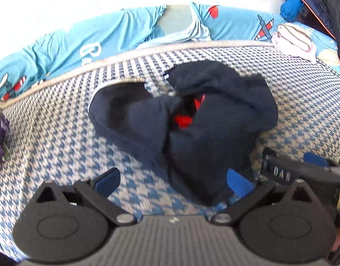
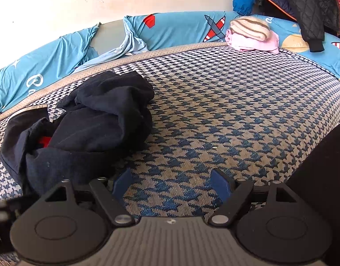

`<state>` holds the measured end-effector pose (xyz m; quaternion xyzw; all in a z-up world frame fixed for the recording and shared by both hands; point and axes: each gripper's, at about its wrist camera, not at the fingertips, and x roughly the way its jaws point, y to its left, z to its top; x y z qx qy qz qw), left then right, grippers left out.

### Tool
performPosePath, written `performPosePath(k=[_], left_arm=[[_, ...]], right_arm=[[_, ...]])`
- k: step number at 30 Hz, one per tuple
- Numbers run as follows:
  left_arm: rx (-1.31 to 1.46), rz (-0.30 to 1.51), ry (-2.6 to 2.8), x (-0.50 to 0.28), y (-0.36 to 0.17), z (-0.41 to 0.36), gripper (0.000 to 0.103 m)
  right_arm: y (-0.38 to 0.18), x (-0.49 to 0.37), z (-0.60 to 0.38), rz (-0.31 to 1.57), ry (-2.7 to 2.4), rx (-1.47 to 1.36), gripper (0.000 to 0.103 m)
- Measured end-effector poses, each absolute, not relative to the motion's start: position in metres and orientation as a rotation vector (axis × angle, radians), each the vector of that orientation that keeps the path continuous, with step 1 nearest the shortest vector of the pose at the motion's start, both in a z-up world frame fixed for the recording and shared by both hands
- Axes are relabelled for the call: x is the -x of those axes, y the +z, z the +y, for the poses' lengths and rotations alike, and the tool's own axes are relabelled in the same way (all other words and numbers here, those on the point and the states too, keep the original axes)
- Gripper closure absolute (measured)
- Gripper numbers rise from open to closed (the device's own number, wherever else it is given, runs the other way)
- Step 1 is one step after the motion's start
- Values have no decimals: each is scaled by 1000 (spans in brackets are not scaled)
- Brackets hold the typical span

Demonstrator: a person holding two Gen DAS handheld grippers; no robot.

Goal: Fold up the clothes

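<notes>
A dark navy garment (image 1: 192,119) lies in a crumpled heap on the checked blue-and-white bed cover (image 2: 225,115). A bit of red (image 1: 183,120) peeks out from the middle of the heap. In the left wrist view the heap sits in the middle of the cover, just in front of the tongs. In the right wrist view it sits on the left side, with bare cover to its right.

The left gripper (image 1: 173,180) has its two blue tips wide apart. Its right tip is at the near edge of the garment, maybe touching it. It holds nothing. The right gripper (image 2: 172,182) is wide apart too, over bare cover, with the garment just beside its left tip. It holds nothing.

The folding looks not begun yet. This seems to be the step of reaching in to take hold. The next move likely calls for finding an edge or corner of the heap, pinching it, and spreading the garment out flat first.

Farther away, a light blue sheet with planes (image 2: 181,31) runs along the far side. A small pile of pink and striped clothes (image 2: 252,35) rests at the far right. Dark jackets (image 2: 307,2) hang at the far right corner.
</notes>
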<state>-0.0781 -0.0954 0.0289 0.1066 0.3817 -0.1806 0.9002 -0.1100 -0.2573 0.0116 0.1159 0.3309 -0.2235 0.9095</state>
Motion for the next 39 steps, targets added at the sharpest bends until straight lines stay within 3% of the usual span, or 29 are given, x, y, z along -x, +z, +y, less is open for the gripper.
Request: performPosePath(k=[19, 30, 39], left_arm=[[-271, 574, -255, 23, 86, -124, 0], [-249, 550, -52, -25, 97, -86, 0], [-200, 627, 81, -48, 85, -57, 0]], right_arm=[[-1, 100, -249, 726, -457, -210, 24], [-7, 94, -241, 716, -479, -180, 13], [-10, 91, -237, 707, -498, -175, 11]])
